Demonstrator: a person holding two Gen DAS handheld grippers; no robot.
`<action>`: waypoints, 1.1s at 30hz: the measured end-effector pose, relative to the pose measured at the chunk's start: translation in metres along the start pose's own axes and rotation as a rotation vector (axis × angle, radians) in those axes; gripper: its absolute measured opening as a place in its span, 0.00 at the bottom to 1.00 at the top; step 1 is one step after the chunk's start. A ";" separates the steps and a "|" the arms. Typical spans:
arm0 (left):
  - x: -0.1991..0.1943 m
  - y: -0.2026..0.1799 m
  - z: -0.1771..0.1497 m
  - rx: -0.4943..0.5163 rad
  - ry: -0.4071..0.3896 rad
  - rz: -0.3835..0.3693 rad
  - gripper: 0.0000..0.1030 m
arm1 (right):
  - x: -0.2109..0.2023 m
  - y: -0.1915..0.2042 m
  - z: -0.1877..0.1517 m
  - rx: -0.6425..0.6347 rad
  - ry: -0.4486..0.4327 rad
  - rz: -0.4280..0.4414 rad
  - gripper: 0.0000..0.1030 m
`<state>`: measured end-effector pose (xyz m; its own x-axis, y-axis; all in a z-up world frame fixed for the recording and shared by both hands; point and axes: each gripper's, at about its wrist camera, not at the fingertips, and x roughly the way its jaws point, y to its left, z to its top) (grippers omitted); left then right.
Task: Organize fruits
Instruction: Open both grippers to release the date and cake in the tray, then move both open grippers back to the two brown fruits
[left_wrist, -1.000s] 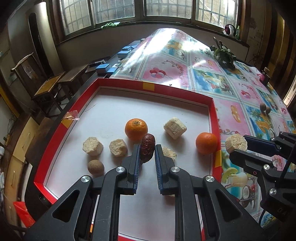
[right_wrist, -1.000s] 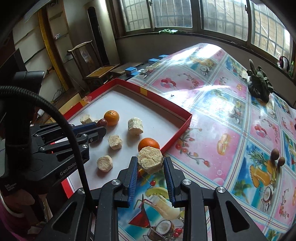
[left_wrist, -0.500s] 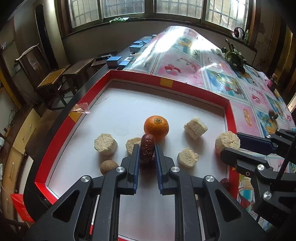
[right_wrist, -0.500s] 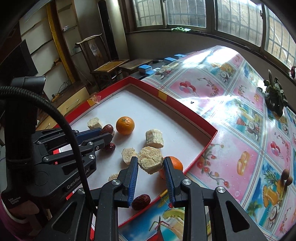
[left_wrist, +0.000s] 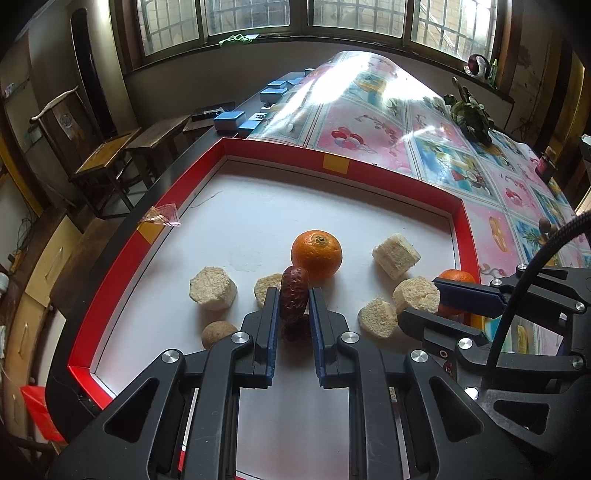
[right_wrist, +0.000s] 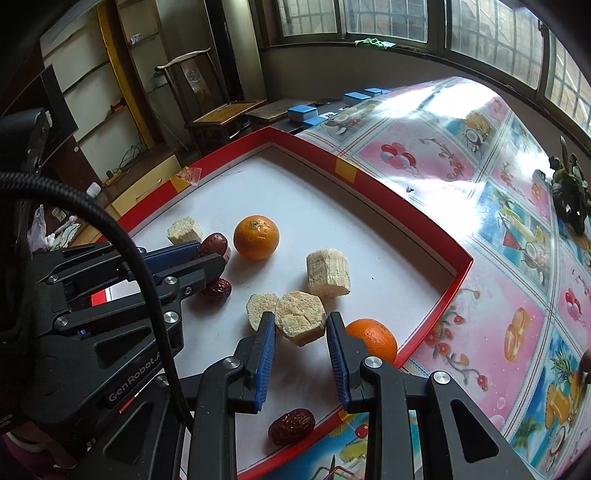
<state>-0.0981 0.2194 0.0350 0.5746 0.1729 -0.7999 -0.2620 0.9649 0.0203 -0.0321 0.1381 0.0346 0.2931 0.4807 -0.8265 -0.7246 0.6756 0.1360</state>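
A red-rimmed white tray (left_wrist: 369, 171) holds the fruit. My left gripper (left_wrist: 292, 295) is shut on a dark red date (left_wrist: 293, 293), held just above another date (left_wrist: 295, 332) and in front of an orange (left_wrist: 316, 254). Pale sugarcane chunks (left_wrist: 213, 288) lie around it, and a small brown round fruit (left_wrist: 218, 332) lies to the left. My right gripper (right_wrist: 301, 325) is shut on a pale chunk (right_wrist: 301, 321) over the tray's near right part. A second orange (right_wrist: 373, 339) lies beside it, and a loose date (right_wrist: 291, 421) lies under its fingers.
The tray sits on a glossy tablecloth (right_wrist: 480, 177) printed with fruit pictures. A dark plant ornament (left_wrist: 469, 114) stands far right, and blue boxes (left_wrist: 229, 120) lie beyond the tray. A wooden chair (left_wrist: 103, 155) and benches stand left of the table. The tray's far half is bare.
My right gripper has carried its pale chunk leftward from over the tablecloth edge to above the tray, lower than before. The left gripper keeps hold of the date and has barely moved.
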 end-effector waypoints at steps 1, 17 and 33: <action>0.000 0.000 0.000 0.000 0.000 0.002 0.15 | 0.000 0.000 -0.001 -0.002 0.002 0.002 0.26; -0.013 -0.008 0.005 -0.019 -0.034 0.024 0.52 | -0.023 -0.002 -0.013 0.003 -0.040 0.028 0.29; -0.016 -0.091 0.023 0.086 -0.044 -0.059 0.52 | -0.073 -0.070 -0.053 0.169 -0.099 -0.072 0.33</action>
<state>-0.0657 0.1337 0.0593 0.6211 0.1219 -0.7742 -0.1605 0.9867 0.0266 -0.0365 0.0260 0.0565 0.4066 0.4746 -0.7807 -0.5873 0.7903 0.1746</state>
